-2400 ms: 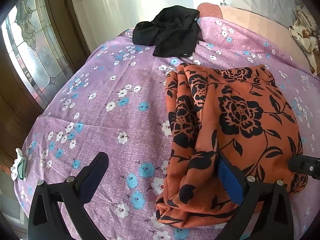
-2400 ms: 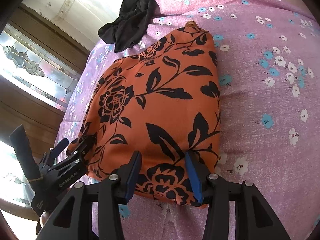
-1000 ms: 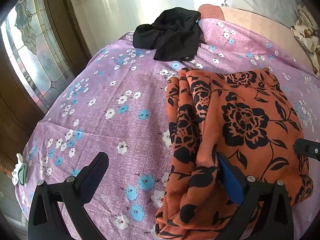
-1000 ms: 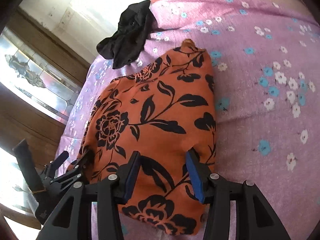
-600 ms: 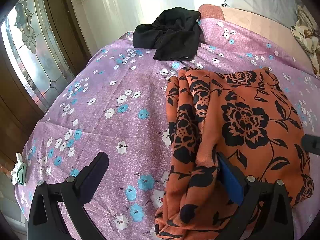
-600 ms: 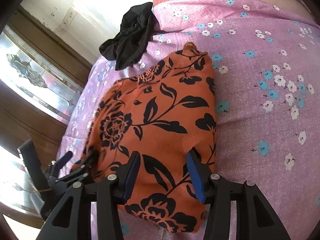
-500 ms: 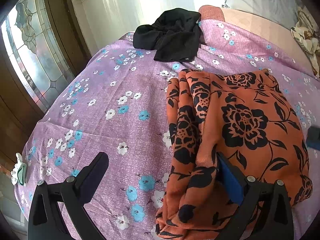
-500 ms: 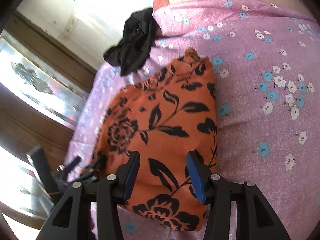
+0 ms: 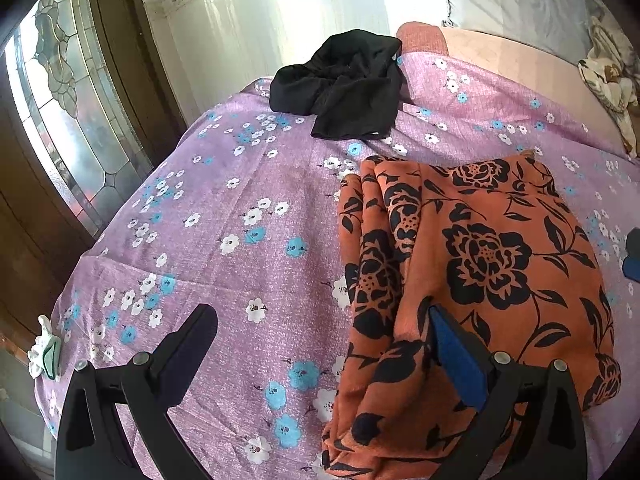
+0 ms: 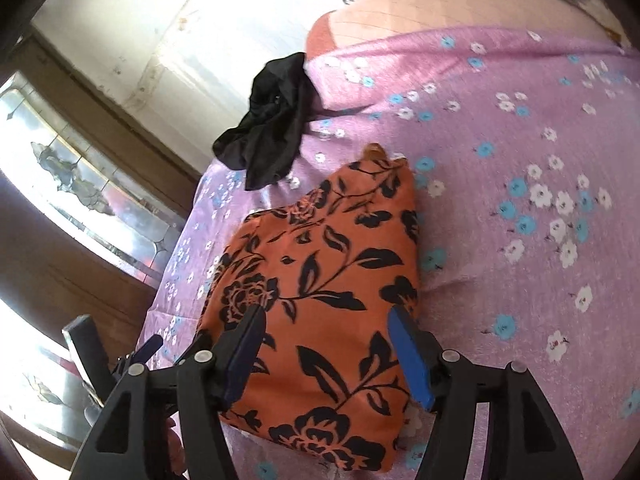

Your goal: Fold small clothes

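A folded orange garment with a black flower print lies on the purple flowered bedsheet. It also shows in the right wrist view. My left gripper is open wide at the garment's near left edge, and its right finger rests on the cloth. My right gripper is open and empty, held above the garment's near end. The left gripper also shows in the right wrist view. A crumpled black garment lies at the far end of the bed, and it shows in the right wrist view too.
A stained-glass door and a white wall stand to the left, beyond the bed's edge. A peach mattress end and a patterned cloth lie far right. A small white and green object sits at the bed's left edge.
My right gripper has opened wider and lifted back off the orange garment, which now lies free. The left gripper has hardly moved.
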Available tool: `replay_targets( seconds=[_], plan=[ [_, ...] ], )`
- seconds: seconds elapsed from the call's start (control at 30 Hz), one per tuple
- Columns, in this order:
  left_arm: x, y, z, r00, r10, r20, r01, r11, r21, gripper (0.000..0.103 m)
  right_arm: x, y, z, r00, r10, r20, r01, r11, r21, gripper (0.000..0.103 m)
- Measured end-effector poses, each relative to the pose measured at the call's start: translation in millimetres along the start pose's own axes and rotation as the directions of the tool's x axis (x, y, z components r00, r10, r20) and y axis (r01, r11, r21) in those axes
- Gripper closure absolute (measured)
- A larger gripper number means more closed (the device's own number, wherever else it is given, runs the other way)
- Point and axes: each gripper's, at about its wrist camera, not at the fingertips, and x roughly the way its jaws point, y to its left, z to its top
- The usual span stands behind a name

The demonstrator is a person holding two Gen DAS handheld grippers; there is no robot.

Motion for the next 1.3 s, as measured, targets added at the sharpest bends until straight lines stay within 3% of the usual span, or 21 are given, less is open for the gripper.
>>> replay_targets(
  seconds=[0.13, 0.2, 0.3, 0.47, 0.63, 0.87, 1.3],
  plan=[
    [1.5, -0.2, -0.4, 1.0, 0.003, -0.001, -0.003, 1.0, -0.001, 0.0, 17.7, 5.1, -8.0, 0.997, -0.02, -0.076, 0.019, 1.0, -0.024, 0.036],
    [3.6, -0.8, -0.9, 1.0, 0.002, -0.008, -0.002, 1.0, 0.002, 0.0, 35.2, 2.9, -14.3, 0.987, -0.07, -0.147, 0.066, 0.997, -0.035, 0.037],
    [4.1, 0.7, -0.7, 1.0, 0.003, -0.007, -0.003, 1.0, 0.002, 0.0, 35.3, 8.9, -14.7, 0.986, -0.096, -0.137, 0.086, 0.993, -0.081, 0.036],
    [4.0, 1.5, -0.1, 1.0, -0.003, -0.008, 0.003, 1.0, -0.004, 0.0, 21.0, -1.8, -7.5, 0.994, -0.025, -0.11, 0.026, 1.0, 0.005, 0.036],
    [2.2, 2.4, 1.3, 1.0, -0.009, -0.004, 0.009, 1.0, -0.011, 0.0, 5.9, -13.3, 2.9, 0.999, -0.018, -0.045, 0.021, 0.998, 0.051, 0.036],
    [-2.8, 8.1, 6.1, 1.0, -0.016, 0.018, 0.017, 0.999, -0.035, 0.0, 8.0, -27.7, 7.9, 0.999, -0.015, -0.049, 0.02, 0.993, 0.115, 0.032],
    [0.2, 19.3, 11.2, 1.0, -0.012, 0.013, 0.013, 0.997, -0.077, 0.0, 10.5, -30.3, 6.0, 0.999, -0.001, -0.054, 0.008, 0.993, 0.122, 0.032]
  ],
)
